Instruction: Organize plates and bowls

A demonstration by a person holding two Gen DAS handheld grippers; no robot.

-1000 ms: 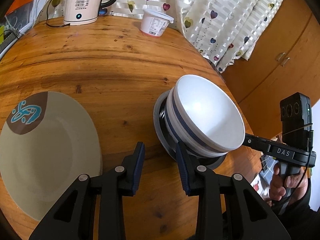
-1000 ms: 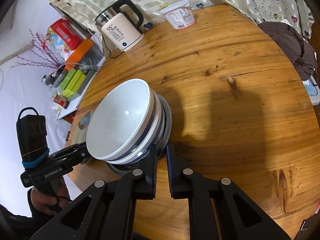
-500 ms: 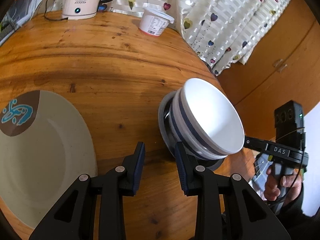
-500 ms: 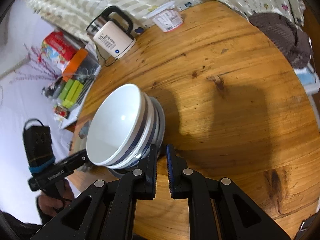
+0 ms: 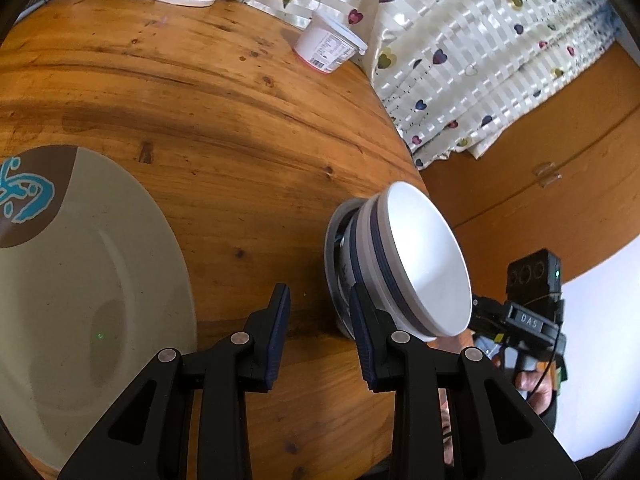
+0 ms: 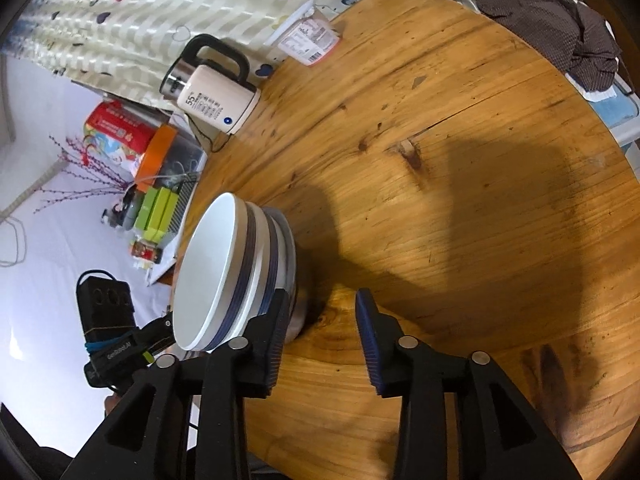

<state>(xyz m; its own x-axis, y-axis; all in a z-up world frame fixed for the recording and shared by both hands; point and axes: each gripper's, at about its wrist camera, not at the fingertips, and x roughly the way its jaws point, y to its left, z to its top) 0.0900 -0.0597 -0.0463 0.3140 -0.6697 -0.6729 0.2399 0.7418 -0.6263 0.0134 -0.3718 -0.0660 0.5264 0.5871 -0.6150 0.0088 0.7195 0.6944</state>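
Gaping wider than before, right claw (image 6: 322, 316), beside stacked bowls (image 6: 236, 276)

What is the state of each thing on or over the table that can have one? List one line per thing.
Left gripper: open, holding nothing.
Right gripper: open, holding nothing.
Bowl stack: nested, upright on the table.
Large plate: flat, nothing on it.
Kettle: display reads 55, blue light on.
Yogurt tub: lid on.

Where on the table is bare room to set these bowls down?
Bare wood lies between the large plate and the bowl stack, running back to the kettle and yogurt cup. A wide bare stretch spreads right of the stack on the table. The stack's own table edge is crowded.
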